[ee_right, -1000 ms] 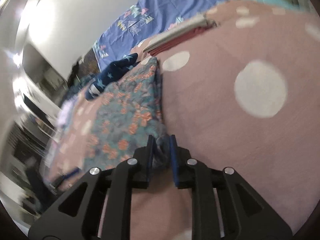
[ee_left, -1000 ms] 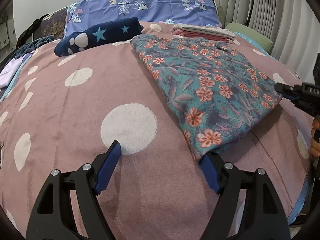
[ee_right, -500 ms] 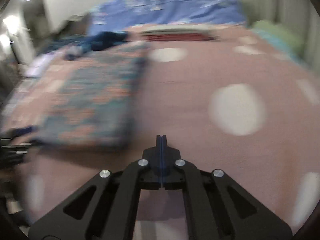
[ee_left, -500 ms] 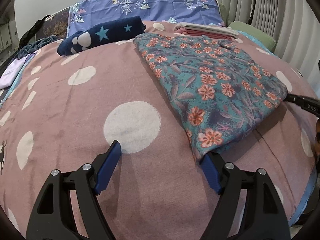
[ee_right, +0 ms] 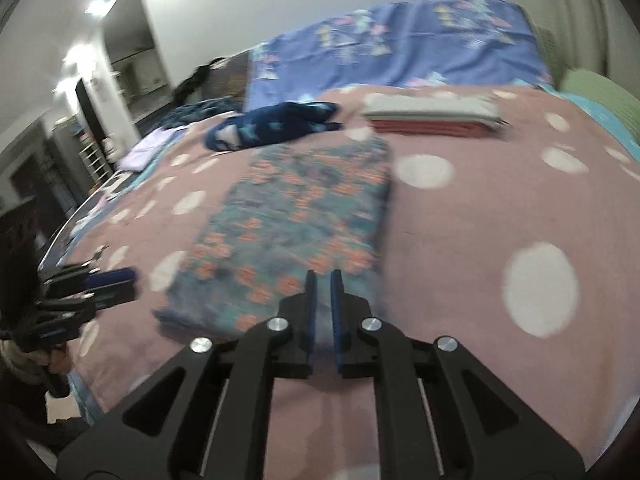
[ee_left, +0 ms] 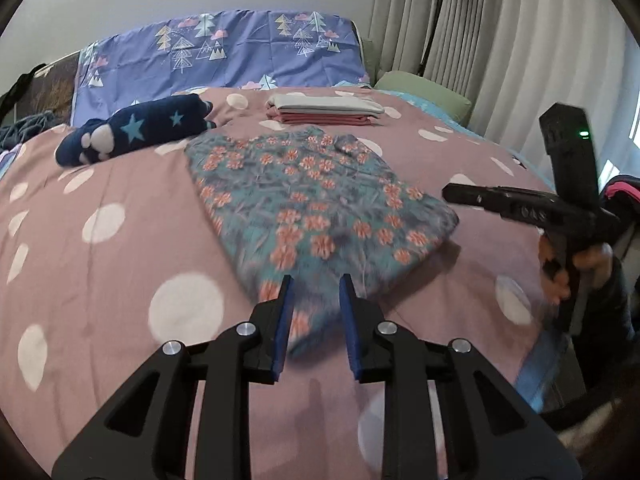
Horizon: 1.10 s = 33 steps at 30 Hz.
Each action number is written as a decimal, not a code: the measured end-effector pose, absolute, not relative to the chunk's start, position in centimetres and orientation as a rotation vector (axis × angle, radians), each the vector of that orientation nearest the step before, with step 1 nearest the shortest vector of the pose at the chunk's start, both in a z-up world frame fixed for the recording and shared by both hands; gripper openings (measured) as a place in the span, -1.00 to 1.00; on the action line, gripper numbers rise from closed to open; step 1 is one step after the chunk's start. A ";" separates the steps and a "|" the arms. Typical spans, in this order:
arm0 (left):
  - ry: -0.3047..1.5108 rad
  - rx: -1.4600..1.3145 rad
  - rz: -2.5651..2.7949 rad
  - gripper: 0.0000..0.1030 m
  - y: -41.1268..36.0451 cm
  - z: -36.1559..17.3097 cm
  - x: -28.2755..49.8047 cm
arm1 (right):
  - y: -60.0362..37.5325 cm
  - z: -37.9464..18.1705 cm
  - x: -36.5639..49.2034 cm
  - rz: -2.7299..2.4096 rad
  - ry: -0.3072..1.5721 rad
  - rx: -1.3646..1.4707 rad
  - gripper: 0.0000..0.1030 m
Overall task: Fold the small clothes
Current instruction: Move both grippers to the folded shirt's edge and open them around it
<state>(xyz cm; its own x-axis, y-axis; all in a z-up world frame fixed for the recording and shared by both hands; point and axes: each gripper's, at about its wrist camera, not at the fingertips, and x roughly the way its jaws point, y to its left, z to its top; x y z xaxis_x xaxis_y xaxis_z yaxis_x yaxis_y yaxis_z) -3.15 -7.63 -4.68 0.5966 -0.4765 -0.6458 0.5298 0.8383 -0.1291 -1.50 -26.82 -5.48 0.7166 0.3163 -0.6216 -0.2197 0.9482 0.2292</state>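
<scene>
floral garment [ee_left: 316,216] lies folded into a flat rectangle on the pink dotted bedspread [ee_left: 120,272], in front of a folded stack [ee_left: 324,110] and a navy star sock [ee_left: 136,132].

left gripper [ee_left: 316,312]: fingers partly apart, holding nothing, near hem showing between them. right gripper [ee_right: 322,308]: fingers nearly together with a narrow gap, empty, over the near right corner.

risks, judged:
- narrow right gap may miss the stacked layers or catch only the top one, so the fold peels open on lifting.
- both frames are motion-blurred; a fast approach could push the near edge and skew the rectangle.
- a pinch set too deep may take the bedspread too.
</scene>
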 end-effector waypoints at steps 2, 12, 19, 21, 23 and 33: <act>0.782 0.109 -0.547 -0.32 -8.9 -6.8 -1.3 | -26.0 -6.3 -0.5 0.282 0.752 0.122 -0.63; 0.857 0.155 -0.506 -0.06 -9.4 -9.6 -0.5 | -27.2 -9.1 0.5 0.230 0.859 0.185 -0.63; 0.835 0.164 -0.529 0.07 -10.0 -8.2 -0.9 | -28.7 -6.7 1.4 0.214 0.806 0.183 -0.26; 0.815 0.154 -0.524 0.23 -9.8 -7.5 -0.6 | -29.1 -6.7 2.1 0.213 0.818 0.187 -0.25; 0.811 0.144 -0.514 0.28 -9.8 -7.3 0.0 | -29.4 -7.0 2.9 0.222 0.839 0.203 -0.25; 0.906 0.041 -0.477 0.41 -8.5 -9.4 4.2 | -30.2 -9.6 5.3 0.311 0.907 0.297 -0.03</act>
